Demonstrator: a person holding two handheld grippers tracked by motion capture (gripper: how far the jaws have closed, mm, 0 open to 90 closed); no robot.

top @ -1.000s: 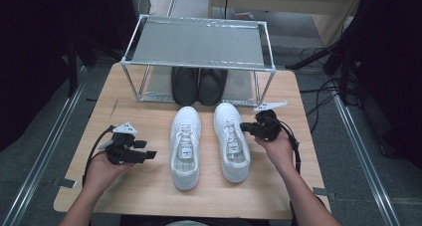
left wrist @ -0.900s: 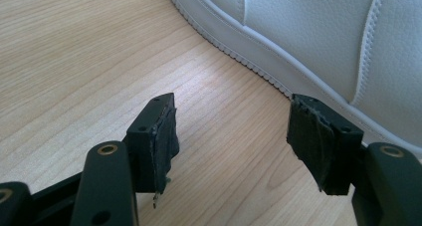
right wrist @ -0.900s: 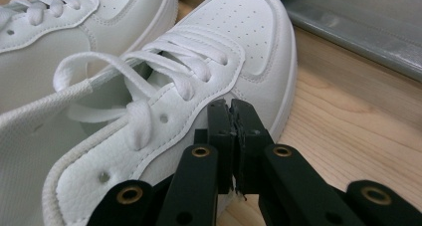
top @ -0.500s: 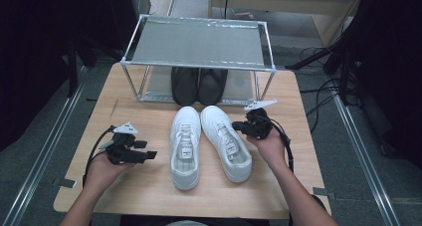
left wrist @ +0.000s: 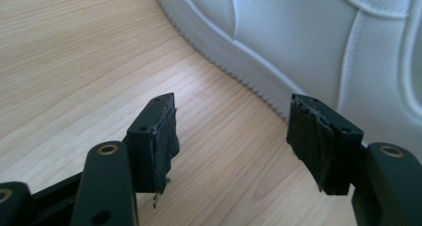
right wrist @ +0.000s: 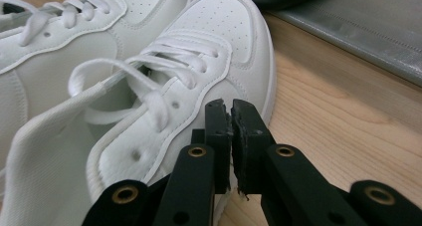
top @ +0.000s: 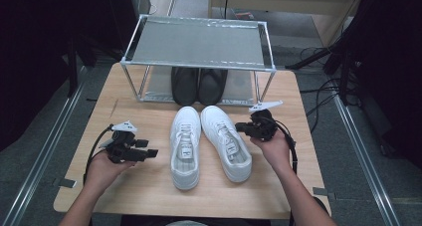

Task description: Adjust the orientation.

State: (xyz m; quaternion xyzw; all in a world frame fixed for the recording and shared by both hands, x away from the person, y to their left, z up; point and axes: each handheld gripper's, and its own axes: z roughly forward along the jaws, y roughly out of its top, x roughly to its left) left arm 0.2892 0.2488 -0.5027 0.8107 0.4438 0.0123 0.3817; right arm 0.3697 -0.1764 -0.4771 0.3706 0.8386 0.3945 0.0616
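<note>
Right white sneaker point(top: 227, 141) has angled toward left white sneaker point(top: 185, 145), before metal rack point(top: 196, 42).

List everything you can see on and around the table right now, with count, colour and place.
White sneakers: 2, white, side by side mid-table; right one angled.
Black shoes: 2, black, under the rack on its lower shelf.
Rack: 1, silver metal, far end of the table.
Table: 1, light wood.
Cables: several, black, floor at right.
Left gripper: 1, black, left of the sneakers, jaws open.
Right gripper: 1, black, against the right sneaker, jaws shut.
Hands: 2, holding the grippers.
</note>
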